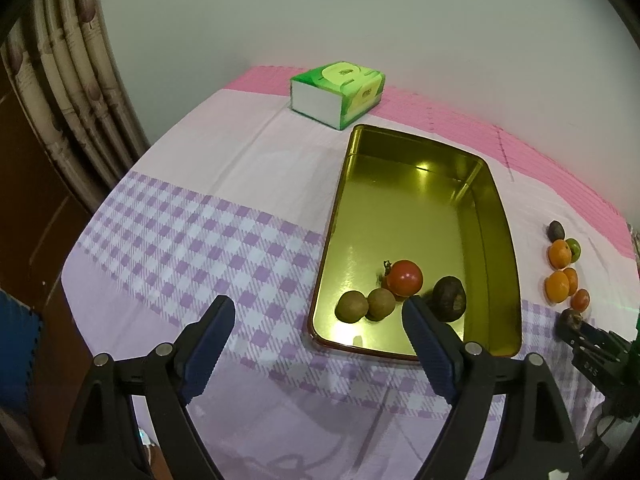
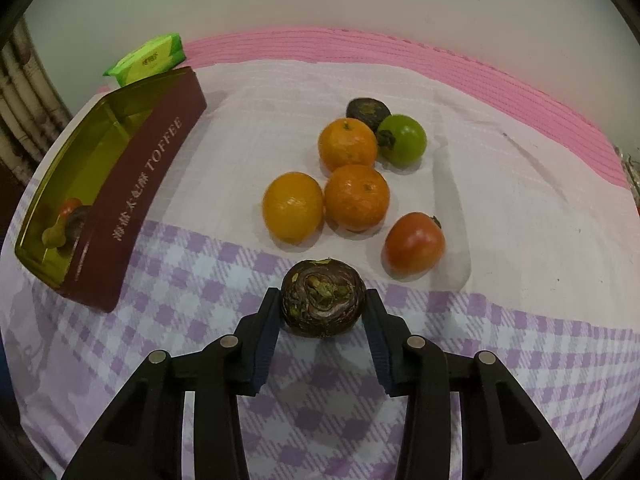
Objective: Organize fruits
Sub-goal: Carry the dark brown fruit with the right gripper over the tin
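Though hidden leftward, right gripper [image 2: 322, 314] clamps brown fruit [image 2: 323, 298].

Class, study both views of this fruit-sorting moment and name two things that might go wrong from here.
1. The right tongs pinch the dark wrinkled fruit only at its sides; being round, it may slip out when lifted.
2. The red tomato and the oranges lie close behind it, so a careless lift might nudge them and send them rolling across the tablecloth.

Dark wrinkled fruit [image 2: 323, 298] on checked cloth, near oranges [image 2: 356, 197].
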Demonstrator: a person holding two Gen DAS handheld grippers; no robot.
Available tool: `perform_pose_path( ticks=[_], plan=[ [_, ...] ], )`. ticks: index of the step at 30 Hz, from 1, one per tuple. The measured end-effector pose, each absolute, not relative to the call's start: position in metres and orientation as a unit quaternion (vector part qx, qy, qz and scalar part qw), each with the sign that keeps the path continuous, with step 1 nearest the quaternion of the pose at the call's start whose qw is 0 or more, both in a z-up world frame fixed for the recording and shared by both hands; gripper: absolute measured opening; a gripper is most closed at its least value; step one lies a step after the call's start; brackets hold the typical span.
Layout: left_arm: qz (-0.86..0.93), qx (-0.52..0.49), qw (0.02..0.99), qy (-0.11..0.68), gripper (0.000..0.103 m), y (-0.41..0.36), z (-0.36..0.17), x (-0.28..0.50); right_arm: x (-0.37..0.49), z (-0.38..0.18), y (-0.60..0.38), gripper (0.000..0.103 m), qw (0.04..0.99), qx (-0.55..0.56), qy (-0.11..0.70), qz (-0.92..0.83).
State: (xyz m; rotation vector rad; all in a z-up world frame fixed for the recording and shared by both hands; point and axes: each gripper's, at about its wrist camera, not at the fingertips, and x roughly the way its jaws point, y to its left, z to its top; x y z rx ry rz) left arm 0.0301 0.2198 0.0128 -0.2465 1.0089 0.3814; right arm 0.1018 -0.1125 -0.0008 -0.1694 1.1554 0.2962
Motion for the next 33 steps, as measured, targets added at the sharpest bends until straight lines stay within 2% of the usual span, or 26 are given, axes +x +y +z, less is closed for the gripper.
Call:
perform_pose_path(
  ticks=[8, 11, 21, 33],
  plan=[
    [0.205, -0.144, 0.844, 0.474, 0.083, 0.235, 0.014, 0.028, 0.096, 0.025, -0.088, 0.042, 0.832, -0.085, 0.52, 0.174],
    [0.228, -0.165, 0.839, 0.465, 0.092, 0.249, 0.016, 0.024, 0.094, 0.036, -0.074, 0.042, 0.832, -0.086, 0.513, 0.193],
    [0.265, -0.21, 0.819, 0.463, 0.092, 0.272, 0.012, 0.016, 0.082, 0.062, -0.001, 0.042, 0.822, -0.117, 0.483, 0.278],
    [0.289, -0.242, 0.8, 0.468, 0.092, 0.288, 0.006, 0.011, 0.075, 0.043, 0.059, 0.042, 0.791, -0.157, 0.494, 0.326]
  ],
)
